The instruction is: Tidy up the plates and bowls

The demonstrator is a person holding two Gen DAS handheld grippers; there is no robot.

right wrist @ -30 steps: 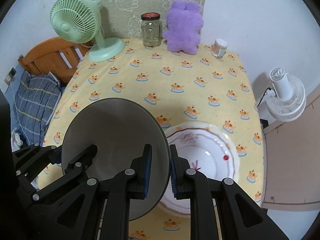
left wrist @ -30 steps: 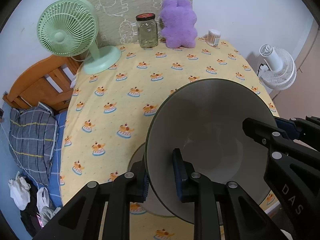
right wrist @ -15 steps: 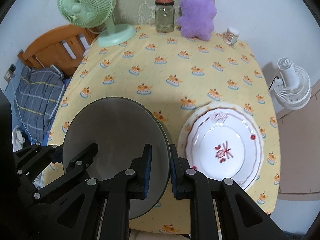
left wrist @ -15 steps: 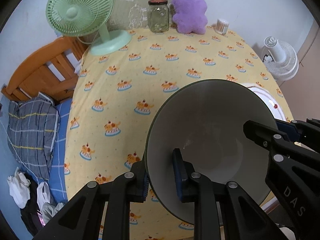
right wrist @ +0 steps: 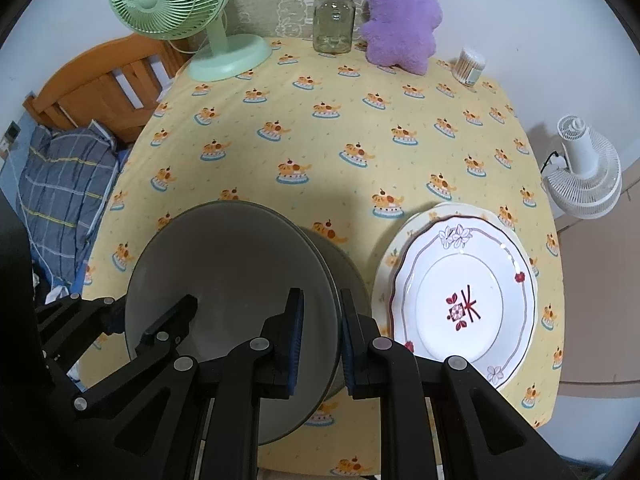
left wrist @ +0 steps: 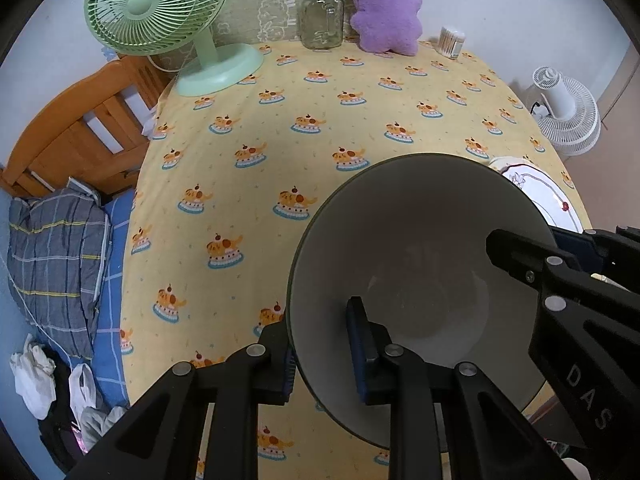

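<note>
Both the left gripper (left wrist: 322, 350) and the right gripper (right wrist: 318, 344) are clamped on opposite rims of the grey bowl (right wrist: 232, 292), low in the frame, probably to carry it level beside the stacked plates (right wrist: 464, 292).

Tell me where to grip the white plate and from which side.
Grip the white plate by its near rim, coming from the table's front edge. It lies flat on a second plate, so only the raised scalloped rim offers a pinch; the bowl crowds its left side.

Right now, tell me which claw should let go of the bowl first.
Left, probably. The right claw grips the bowl rim beside the plates and can steady it; the left claw pinches the far rim.
</note>
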